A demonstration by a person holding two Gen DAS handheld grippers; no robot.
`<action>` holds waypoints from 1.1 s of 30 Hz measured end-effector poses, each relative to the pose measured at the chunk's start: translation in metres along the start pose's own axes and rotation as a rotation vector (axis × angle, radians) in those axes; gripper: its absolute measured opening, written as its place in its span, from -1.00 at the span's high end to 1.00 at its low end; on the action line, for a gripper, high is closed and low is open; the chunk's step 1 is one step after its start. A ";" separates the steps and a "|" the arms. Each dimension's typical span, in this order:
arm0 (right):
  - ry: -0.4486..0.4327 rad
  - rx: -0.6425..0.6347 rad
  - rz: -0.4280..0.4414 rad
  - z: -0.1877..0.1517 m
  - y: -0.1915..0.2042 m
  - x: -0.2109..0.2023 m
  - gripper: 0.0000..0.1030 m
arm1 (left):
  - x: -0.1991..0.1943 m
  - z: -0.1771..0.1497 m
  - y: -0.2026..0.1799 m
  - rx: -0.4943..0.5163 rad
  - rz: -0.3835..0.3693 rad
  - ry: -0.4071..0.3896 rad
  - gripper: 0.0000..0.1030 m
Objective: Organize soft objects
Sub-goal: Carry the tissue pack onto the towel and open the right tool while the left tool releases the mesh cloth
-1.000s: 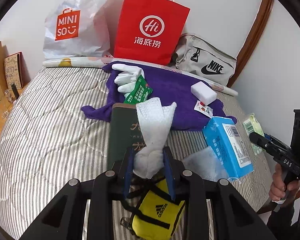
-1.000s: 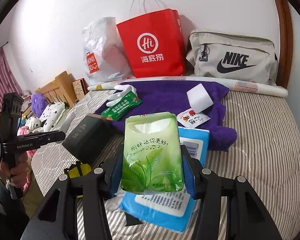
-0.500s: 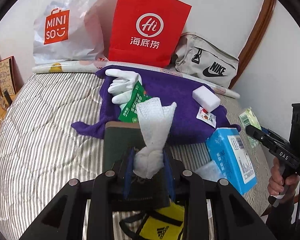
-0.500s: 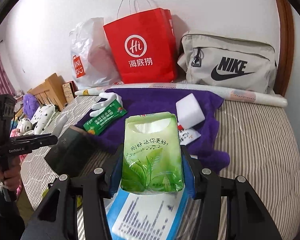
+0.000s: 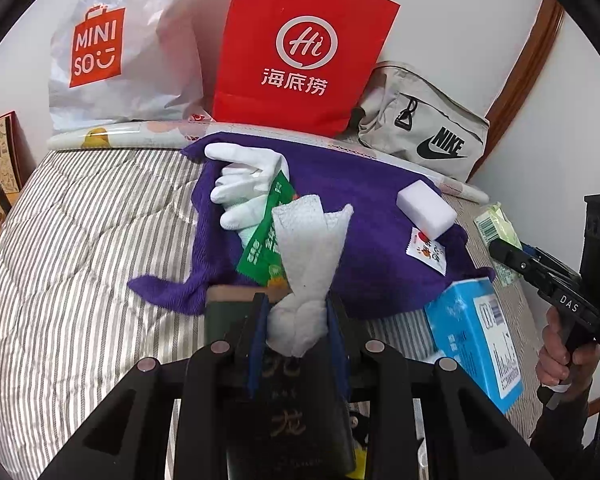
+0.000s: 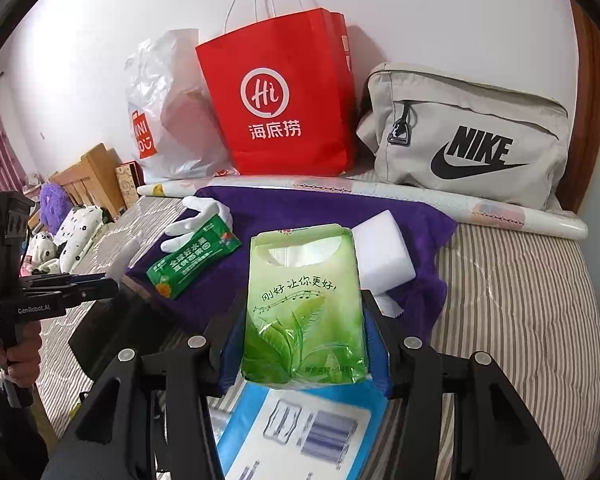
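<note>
The left gripper [image 5: 298, 320] has its fingers closed narrowly on a crumpled white waffle-weave cloth [image 5: 306, 256], which stands upright between the pads and fans out above them. The right gripper [image 6: 306, 336] grips a soft green plastic pack of tissues [image 6: 304, 312] printed with leaves, its pads pressing the pack's two sides. Both are held over a bed with a grey-and-white striped quilted cover [image 5: 80, 248]. On the far half of the bed lies a purple fleecy towel [image 5: 360, 208] that reaches almost to the far edge. On the towel rest a white fabric glove [image 5: 240, 184], a flat green foil sachet [image 6: 192, 260] overlapping the glove, a white foam block [image 6: 382, 252] and a small white snack sachet [image 5: 427, 250]. A dark green box with gold lettering [image 5: 284, 420] lies at the near edge of the bed, under the left gripper, and a light blue tissue pack [image 5: 476, 344] lies toward the right edge, under the right gripper. Along the far edge, behind a long rolled printed sheet [image 6: 380, 196], stand a white plastic Miniso bag [image 5: 112, 52], a red paper carrier bag [image 5: 300, 52] and a beige Nike bag [image 6: 468, 136].
</note>
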State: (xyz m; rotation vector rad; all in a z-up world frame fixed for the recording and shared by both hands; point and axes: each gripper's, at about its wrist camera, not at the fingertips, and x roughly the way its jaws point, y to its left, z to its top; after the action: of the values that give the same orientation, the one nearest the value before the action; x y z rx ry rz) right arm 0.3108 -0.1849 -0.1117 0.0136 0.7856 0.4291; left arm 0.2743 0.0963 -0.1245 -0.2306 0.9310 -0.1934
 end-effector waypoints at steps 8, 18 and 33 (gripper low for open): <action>0.080 -0.038 -0.038 0.016 -0.008 0.030 0.00 | 0.026 0.026 -0.001 0.009 -0.027 0.041 0.47; 0.214 -0.079 -0.045 0.024 -0.015 0.076 0.00 | 0.066 0.053 -0.002 -0.003 -0.046 0.136 0.47; 0.299 -0.130 -0.019 0.027 -0.014 0.099 -0.01 | 0.101 0.065 -0.002 0.000 -0.018 0.229 0.46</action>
State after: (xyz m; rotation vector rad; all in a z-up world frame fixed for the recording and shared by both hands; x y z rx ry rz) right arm 0.3966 -0.1560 -0.1621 -0.1831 1.0492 0.4695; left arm 0.3855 0.0756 -0.1642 -0.2199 1.1567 -0.2402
